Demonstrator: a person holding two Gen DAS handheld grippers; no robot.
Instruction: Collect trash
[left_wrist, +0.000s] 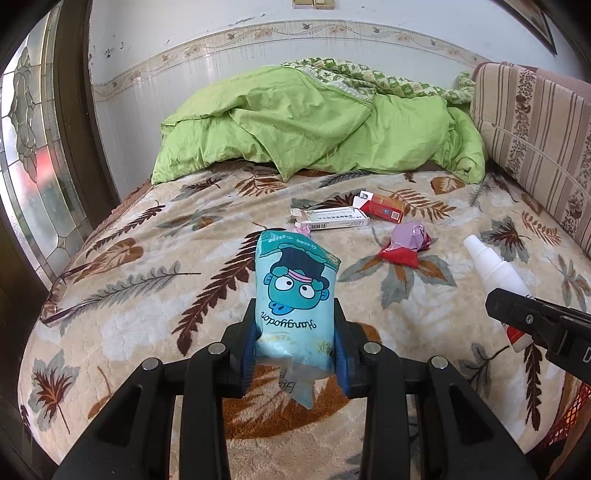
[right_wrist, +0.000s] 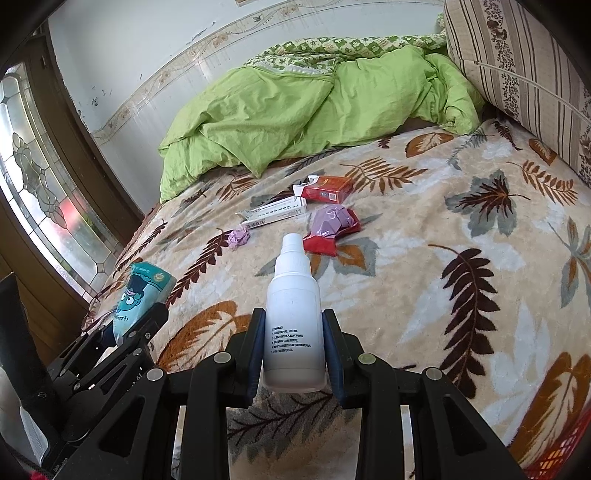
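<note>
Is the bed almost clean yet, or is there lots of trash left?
Partly. The left gripper is shut on a blue cartoon tissue pack, and the right gripper is shut on a white bottle. Still lying on the leaf-print blanket: a red cigarette box, a white carton, a purple-and-red wrapper and a small crumpled purple scrap. No bin is clearly in view.

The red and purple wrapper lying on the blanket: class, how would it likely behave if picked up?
The red and purple wrapper looks crumpled and creased, so it is probably light and would flex rather than hold its shape. Its shiny film may slip between pads. Resting on the plush blanket, it seems unlikely to roll.
</note>
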